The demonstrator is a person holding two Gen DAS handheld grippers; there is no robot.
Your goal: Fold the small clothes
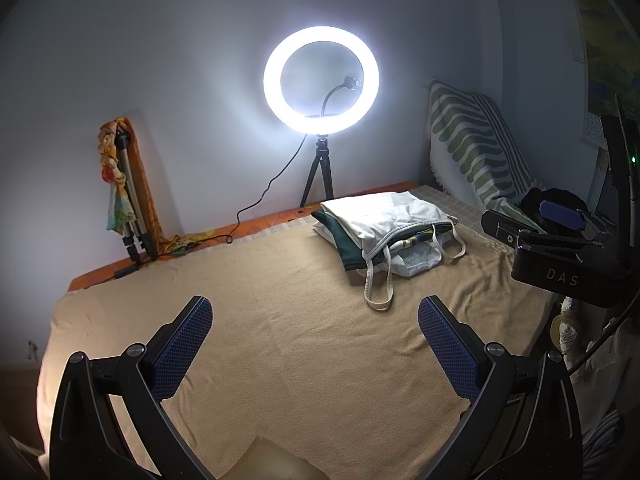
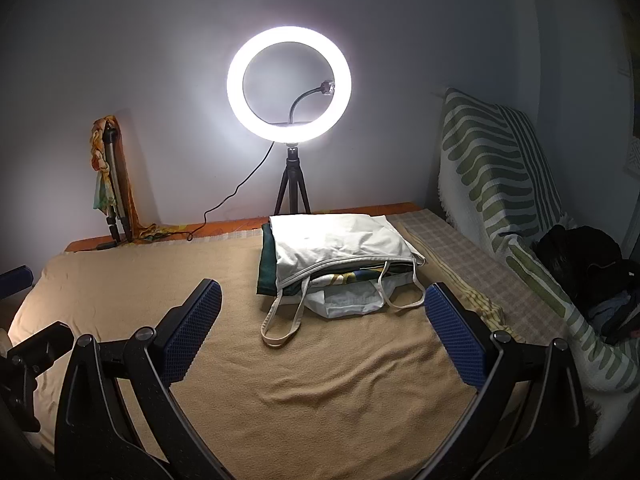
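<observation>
1. Clothes (image 2: 336, 256) lie in one folded stack on the tan blanket (image 2: 280, 380), just in front of the ring light (image 2: 289, 84), which serves as landmark.
2. Left of the light, one folded tripod (image 2: 114, 196) leans on the wall with a bright scarf draped over it.
3. One left gripper (image 1: 316, 332) hovers over bare blanket, left of and nearer than the light, jaws spread wide, holding nothing.
4. At least three garments show in the stack: a white top (image 2: 340, 242) uppermost, a dark green piece (image 2: 267, 276) beneath, a printed one under those.
5. Long axis of the stack runs from the light toward the cameras; two strap loops (image 2: 280, 320) trail off the near end.
6. One right gripper (image 2: 322, 312) hangs before the stack, jaws wide apart, empty.
7. Right of the light, one green-striped throw (image 2: 500, 184) leans against the wall, with a dark heap (image 2: 580, 256) on it.
</observation>
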